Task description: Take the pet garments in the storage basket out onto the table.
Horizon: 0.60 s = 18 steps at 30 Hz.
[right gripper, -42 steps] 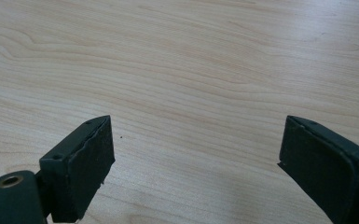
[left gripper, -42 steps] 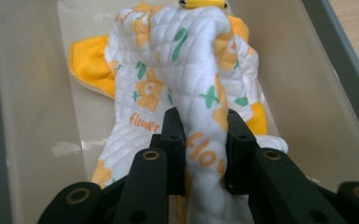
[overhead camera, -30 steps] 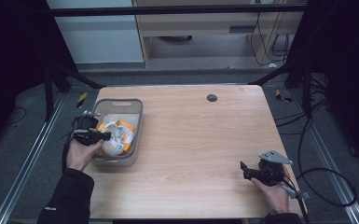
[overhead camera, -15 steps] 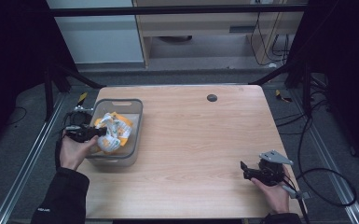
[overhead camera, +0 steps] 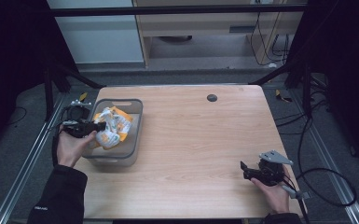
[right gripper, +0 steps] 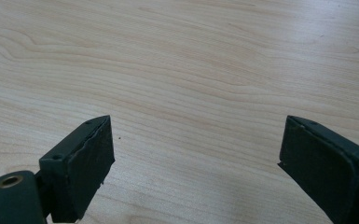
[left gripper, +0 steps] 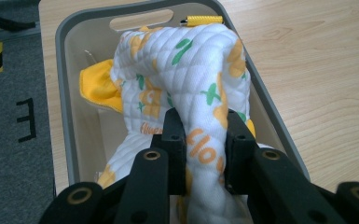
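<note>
Between the left tool's (left gripper: 204, 151) jaws: quilted cloth (left gripper: 186, 79).

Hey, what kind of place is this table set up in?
Probably a lab or workshop recording station: a wooden table inside a black frame, loose cables on grey carpet, and handheld grippers in use.

Quilted white-and-orange cloth (left gripper: 191, 79), smooth grey plastic bin (left gripper: 65, 70), matt wood-grain table (right gripper: 205, 70).

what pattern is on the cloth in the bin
White quilted cloth with orange and green prints, yellow lining; clearest in the left gripper view.
</note>
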Each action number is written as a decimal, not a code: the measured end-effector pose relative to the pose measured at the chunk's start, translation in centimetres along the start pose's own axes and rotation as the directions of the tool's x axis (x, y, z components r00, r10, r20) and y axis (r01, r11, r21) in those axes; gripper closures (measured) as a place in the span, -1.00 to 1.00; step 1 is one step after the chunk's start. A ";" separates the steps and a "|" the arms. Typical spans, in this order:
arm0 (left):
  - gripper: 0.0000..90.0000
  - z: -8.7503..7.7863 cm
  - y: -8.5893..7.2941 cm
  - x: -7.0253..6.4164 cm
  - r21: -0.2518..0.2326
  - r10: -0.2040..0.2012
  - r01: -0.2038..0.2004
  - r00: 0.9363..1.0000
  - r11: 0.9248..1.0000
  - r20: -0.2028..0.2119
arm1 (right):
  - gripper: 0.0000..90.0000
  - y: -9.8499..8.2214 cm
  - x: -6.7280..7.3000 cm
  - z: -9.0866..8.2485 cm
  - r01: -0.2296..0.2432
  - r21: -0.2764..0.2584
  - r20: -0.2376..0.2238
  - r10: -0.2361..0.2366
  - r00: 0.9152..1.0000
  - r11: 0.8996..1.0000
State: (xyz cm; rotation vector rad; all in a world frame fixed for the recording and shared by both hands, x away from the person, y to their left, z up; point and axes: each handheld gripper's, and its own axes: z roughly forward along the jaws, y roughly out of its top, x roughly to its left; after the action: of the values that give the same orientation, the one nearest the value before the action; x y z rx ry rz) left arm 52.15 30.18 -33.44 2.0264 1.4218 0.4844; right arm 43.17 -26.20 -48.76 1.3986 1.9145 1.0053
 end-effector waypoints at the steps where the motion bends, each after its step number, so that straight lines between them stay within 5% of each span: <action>1: 0.65 -0.1 0.1 -0.1 0.002 0.004 -0.004 1.000 1.000 0.000 | -0.78 0.0 0.0 0.0 0.000 0.000 0.000 0.000 1.000 1.000; 18: 0.65 -2.3 1.2 -1.0 0.002 0.056 -0.056 0.998 0.998 0.033 | -0.78 0.0 0.0 0.0 0.003 -0.008 0.004 -0.003 1.000 1.000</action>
State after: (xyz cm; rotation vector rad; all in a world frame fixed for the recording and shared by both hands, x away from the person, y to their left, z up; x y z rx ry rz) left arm 51.23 29.60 -30.83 2.0724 1.3500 0.4709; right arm 43.16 -26.24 -48.72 1.3922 1.9070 1.0069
